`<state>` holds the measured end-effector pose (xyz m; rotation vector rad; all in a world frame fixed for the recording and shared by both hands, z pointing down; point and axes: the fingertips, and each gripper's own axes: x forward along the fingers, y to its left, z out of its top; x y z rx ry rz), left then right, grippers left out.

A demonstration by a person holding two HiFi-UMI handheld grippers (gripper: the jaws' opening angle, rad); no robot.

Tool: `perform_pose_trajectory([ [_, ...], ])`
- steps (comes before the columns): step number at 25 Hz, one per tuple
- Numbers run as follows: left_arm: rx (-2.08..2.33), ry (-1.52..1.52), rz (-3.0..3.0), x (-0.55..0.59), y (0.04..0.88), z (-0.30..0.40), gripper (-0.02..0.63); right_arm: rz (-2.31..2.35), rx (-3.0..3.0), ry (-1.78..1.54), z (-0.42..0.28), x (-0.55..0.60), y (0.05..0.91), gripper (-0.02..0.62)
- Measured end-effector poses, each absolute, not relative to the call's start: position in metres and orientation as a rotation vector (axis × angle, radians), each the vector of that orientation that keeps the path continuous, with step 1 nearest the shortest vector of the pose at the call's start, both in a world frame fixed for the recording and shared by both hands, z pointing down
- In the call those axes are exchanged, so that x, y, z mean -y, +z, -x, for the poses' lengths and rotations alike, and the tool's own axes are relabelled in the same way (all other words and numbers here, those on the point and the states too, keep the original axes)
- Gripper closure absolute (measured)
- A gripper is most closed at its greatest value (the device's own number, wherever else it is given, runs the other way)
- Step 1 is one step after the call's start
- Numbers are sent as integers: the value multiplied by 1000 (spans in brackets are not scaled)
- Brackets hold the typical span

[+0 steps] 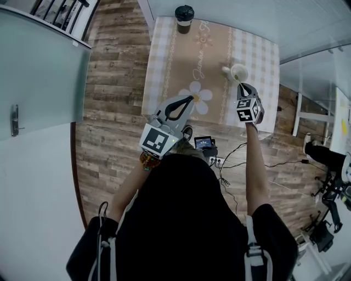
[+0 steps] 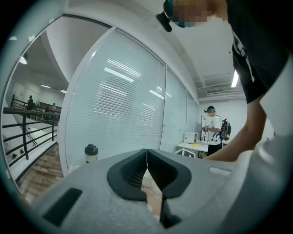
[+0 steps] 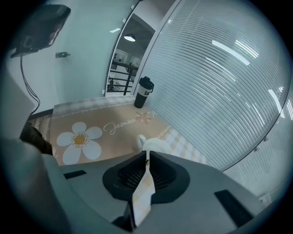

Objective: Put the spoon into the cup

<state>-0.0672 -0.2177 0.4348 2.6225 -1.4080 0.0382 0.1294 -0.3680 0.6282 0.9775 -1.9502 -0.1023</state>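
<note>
A white cup (image 1: pixel 238 71) with a handle stands on the right part of the table; in the right gripper view the cup (image 3: pixel 154 145) sits just beyond the jaw tips. My right gripper (image 1: pixel 241 85) hovers at the cup's near rim, shut. Only a thin sliver of the spoon (image 1: pixel 239 81) shows, pinched at the tips and reaching toward the rim; its bowl is hidden. My left gripper (image 1: pixel 190 99) is shut on nothing above the table's near edge, over the white flower print. My right gripper (image 3: pixel 147 156) and left gripper (image 2: pixel 146 155) both show pads meeting.
A black-lidded tumbler (image 1: pixel 184 17) stands at the table's far edge. The table (image 1: pixel 164 60) carries a tan and checked cloth. A glass wall runs along the right. A power strip and cables (image 1: pixel 219 162) lie on the wooden floor. Another person (image 2: pixel 214 129) stands by a far desk.
</note>
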Motion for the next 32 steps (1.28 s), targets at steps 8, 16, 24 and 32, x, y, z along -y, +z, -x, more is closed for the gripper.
perform_pose_trajectory([
  [8,1384,49,-2695,222,429,58,589,-1033,2003,-155,-128,357,591,586],
  [16,1342,38,-2776,234,412,31,589,-1144,2079,-244,-139,332,524,586],
  [24,1354,-15,-2845,254,369,9,589,-1296,2193,-362,-146,307,434,586],
  [32,1502,-16,-2886,270,328,-10,589,-1383,2296,-476,-149,273,357,586],
])
